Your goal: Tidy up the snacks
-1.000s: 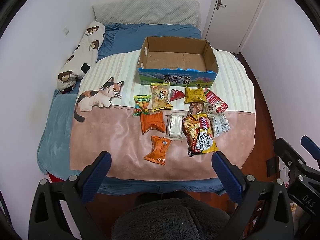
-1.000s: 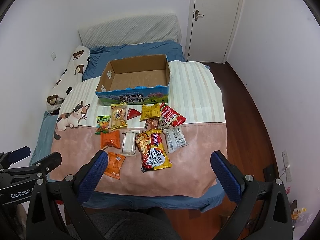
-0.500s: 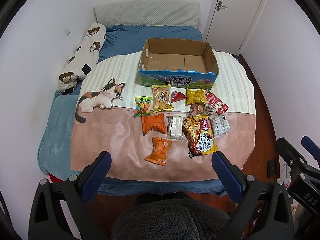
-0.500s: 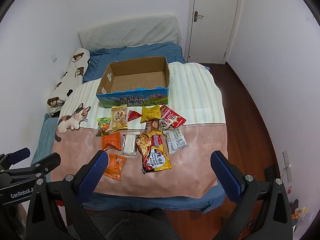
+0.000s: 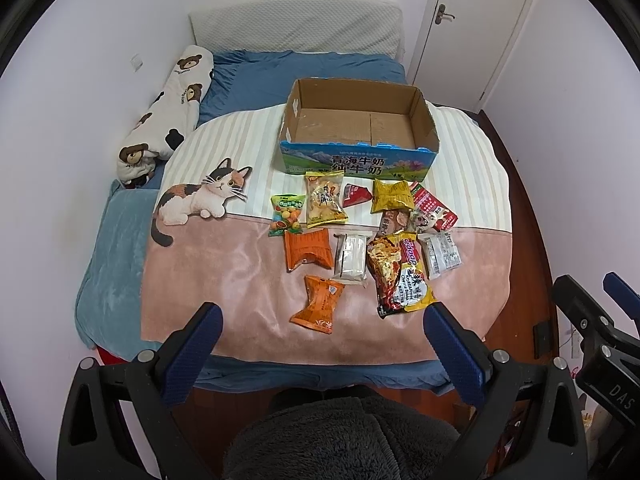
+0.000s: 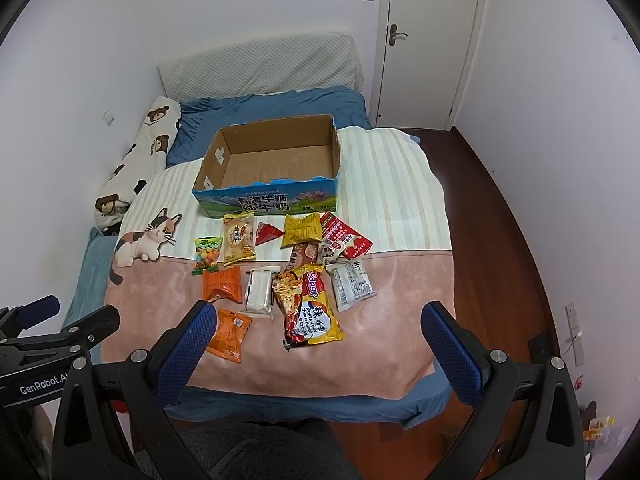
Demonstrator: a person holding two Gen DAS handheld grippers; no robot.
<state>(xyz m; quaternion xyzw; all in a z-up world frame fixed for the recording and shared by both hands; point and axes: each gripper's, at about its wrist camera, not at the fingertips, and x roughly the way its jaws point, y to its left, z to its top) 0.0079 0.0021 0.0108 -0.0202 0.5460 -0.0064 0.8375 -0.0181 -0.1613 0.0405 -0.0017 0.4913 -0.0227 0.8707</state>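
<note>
Both grippers moved a bit closer to the bed w/ the pink blanket [image 5: 224, 280]. Left gripper [image 5: 322, 330] & right gripper [image 6: 318, 330] are spread wide, holding nothing. Orange crinkly snack bag [image 5: 318, 304] lies just ahead, btwn the left gripper's fingers [image 5: 192, 354].

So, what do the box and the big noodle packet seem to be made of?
The milk carton box looks like corrugated cardboard: matte brown inside, with a glossy blue printed front and ragged torn edges. The Sedaap noodle packet seems to be thin plastic film, shiny and crinkled, with light glinting on its folds. The film type cannot be told.
</note>
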